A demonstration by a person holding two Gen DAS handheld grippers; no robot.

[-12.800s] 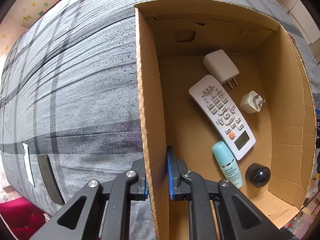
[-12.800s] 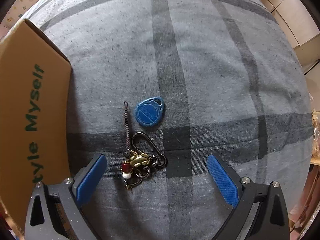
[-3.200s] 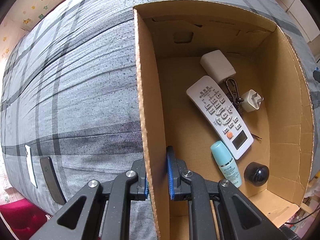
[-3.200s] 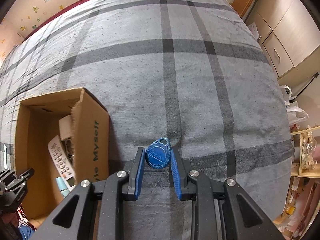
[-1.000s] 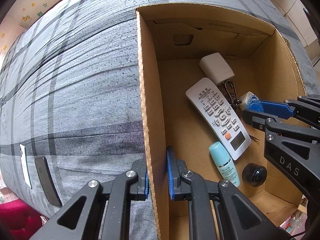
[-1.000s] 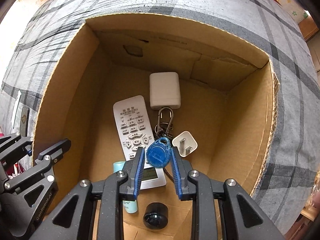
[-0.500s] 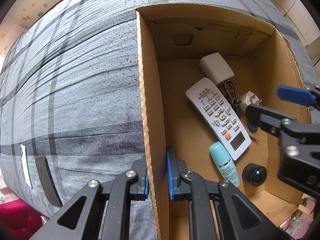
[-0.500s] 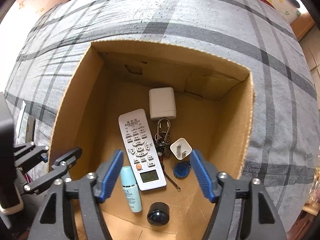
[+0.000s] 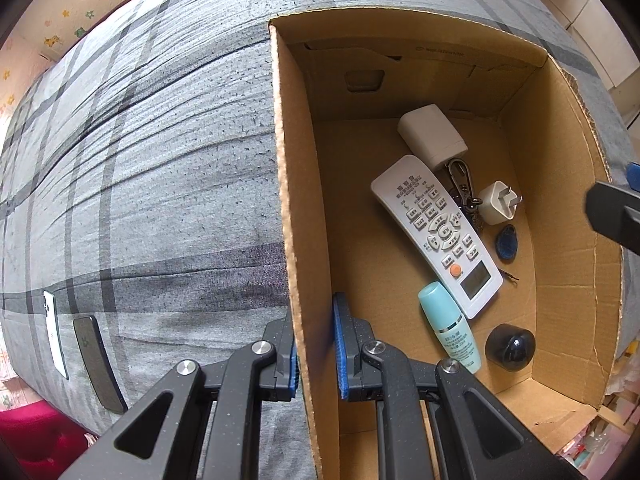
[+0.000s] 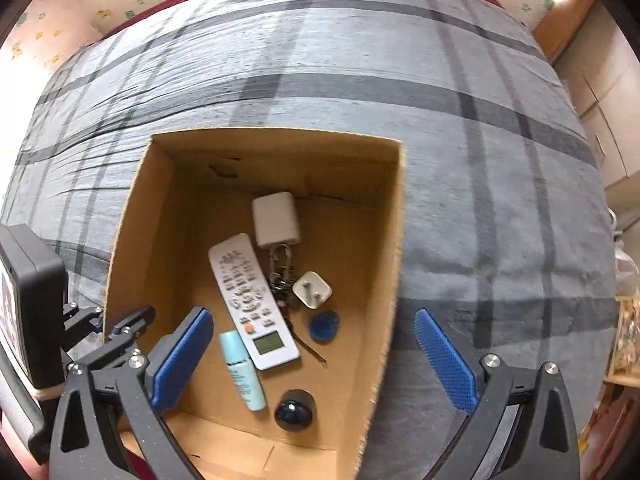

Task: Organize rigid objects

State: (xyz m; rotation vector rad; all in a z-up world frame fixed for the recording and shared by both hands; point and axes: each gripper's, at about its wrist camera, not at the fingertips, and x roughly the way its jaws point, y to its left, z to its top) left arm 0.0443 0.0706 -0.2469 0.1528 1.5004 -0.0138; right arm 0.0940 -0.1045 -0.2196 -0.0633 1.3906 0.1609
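An open cardboard box sits on a grey plaid bed. My left gripper is shut on the box's left wall, one pad on each side. On the box floor lie a white remote, a white charger, a small plug, a keychain, a teal bottle, a black cap and a blue key fob. My right gripper hangs above the box, its jaws opening wide, with nothing between the pads.
The bedspread stretches around the box on all sides. A white phone and a dark phone lie near the bed's edge, left of the box. Cupboards stand beyond the bed at the right.
The right gripper's jaws spread apart and let go of the blue key fob, which now lies on the box floor beside the small plug. That gripper rose out of the box. The left gripper kept still.
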